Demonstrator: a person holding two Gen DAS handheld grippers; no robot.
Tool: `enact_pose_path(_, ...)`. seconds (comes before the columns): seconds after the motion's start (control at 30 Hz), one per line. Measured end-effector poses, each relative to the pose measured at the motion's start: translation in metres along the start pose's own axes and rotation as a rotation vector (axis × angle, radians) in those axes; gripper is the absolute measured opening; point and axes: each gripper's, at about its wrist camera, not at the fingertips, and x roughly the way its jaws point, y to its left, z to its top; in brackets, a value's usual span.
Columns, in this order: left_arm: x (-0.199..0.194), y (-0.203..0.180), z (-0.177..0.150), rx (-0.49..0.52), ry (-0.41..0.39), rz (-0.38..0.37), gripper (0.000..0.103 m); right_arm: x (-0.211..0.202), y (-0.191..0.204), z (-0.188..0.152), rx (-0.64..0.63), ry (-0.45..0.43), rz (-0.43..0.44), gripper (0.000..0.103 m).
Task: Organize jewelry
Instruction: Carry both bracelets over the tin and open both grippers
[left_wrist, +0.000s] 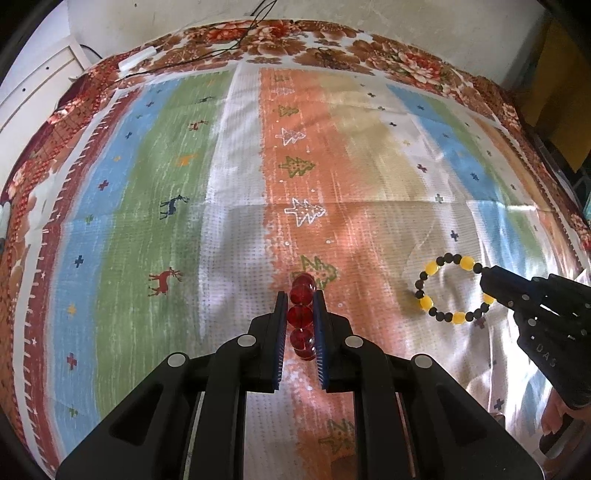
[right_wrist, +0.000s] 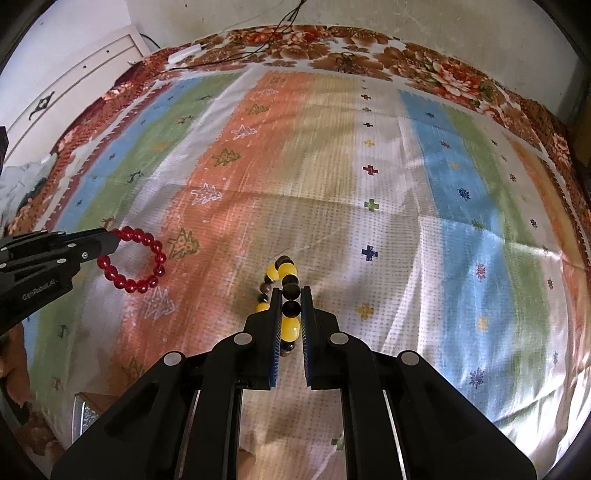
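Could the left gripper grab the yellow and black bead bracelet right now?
Probably not. The left gripper is shut on the red glass-bead bracelet, and the right gripper already clamps the yellow and black bead bracelet.

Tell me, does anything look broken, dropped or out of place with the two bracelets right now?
Nothing stands out. The red bead bracelet hangs as a whole loop from the left gripper, and the yellow and black bracelet hangs intact from the right gripper. No loose beads show on the striped cloth.
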Motion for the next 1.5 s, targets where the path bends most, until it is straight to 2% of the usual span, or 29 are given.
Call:
enact_pose_path(0.57, -0.037, -0.010, -0.008, 0.003, -0.072, -0.032, 0.013, -0.032, 0.012, -0.003, -0.029, -0.063, 0.022, 0.011)
enact_pose_path(0.7, -0.048, -0.015, -0.011, 0.010, -0.093, -0.040, 0.013, -0.042, 0.011, -0.005, -0.001, -0.066, 0.065, 0.011)
enact_pose_path(1.1, -0.078, -0.027, -0.026, 0.005, -0.159, -0.045, 0.013, -0.070, 0.012, -0.021, -0.013, -0.110, 0.075, 0.011)
enact_pose_path(1.5, -0.096, -0.035, -0.041, 0.018, -0.187, -0.075, 0.013, -0.095, 0.014, -0.034, -0.015, -0.151, 0.105, 0.011)
